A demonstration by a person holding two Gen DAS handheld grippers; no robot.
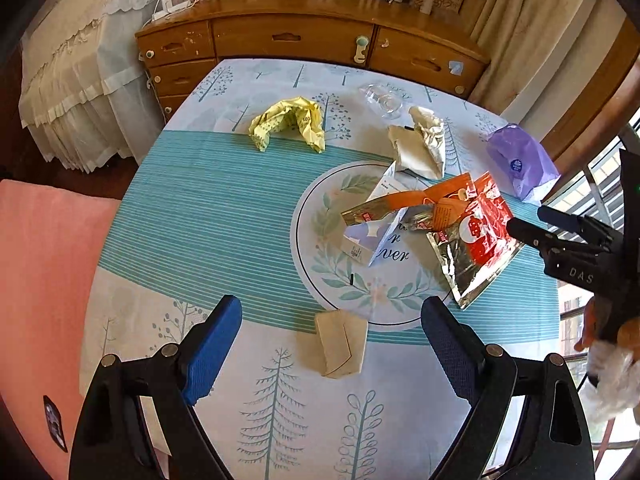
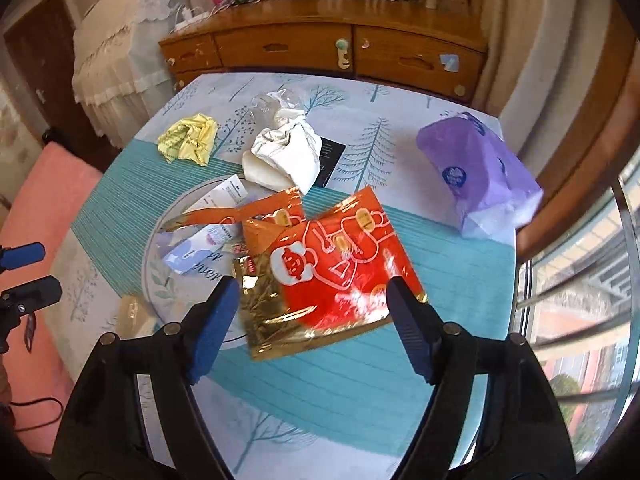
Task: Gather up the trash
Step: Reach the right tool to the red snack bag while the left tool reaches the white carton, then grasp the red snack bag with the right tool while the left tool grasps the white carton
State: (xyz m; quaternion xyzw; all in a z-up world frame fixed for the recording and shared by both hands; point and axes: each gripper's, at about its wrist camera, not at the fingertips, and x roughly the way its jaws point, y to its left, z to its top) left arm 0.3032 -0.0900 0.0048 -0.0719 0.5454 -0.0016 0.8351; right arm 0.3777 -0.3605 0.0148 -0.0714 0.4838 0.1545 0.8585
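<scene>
Trash lies scattered on a round table. A red and gold foil snack bag (image 1: 476,236) (image 2: 336,268) lies at the centre right, over an orange wrapper (image 1: 404,200) (image 2: 248,210) and a white-blue packet (image 1: 376,240) (image 2: 196,248). Crumpled yellow paper (image 1: 292,122) (image 2: 190,140) and crumpled white paper (image 1: 424,144) (image 2: 284,156) lie farther back. A folded beige paper (image 1: 340,342) lies just ahead of my left gripper (image 1: 332,320), which is open and empty. My right gripper (image 2: 310,296) is open, its jaws either side of the foil bag's near part; it also shows in the left wrist view (image 1: 532,224).
A purple tissue pack (image 1: 520,160) (image 2: 476,172) sits at the table's right edge. A clear plastic wrapper (image 1: 382,100) lies at the back. A wooden dresser (image 1: 312,36) stands behind the table, a pink chair (image 1: 40,280) at left, a window with bars (image 2: 580,280) at right.
</scene>
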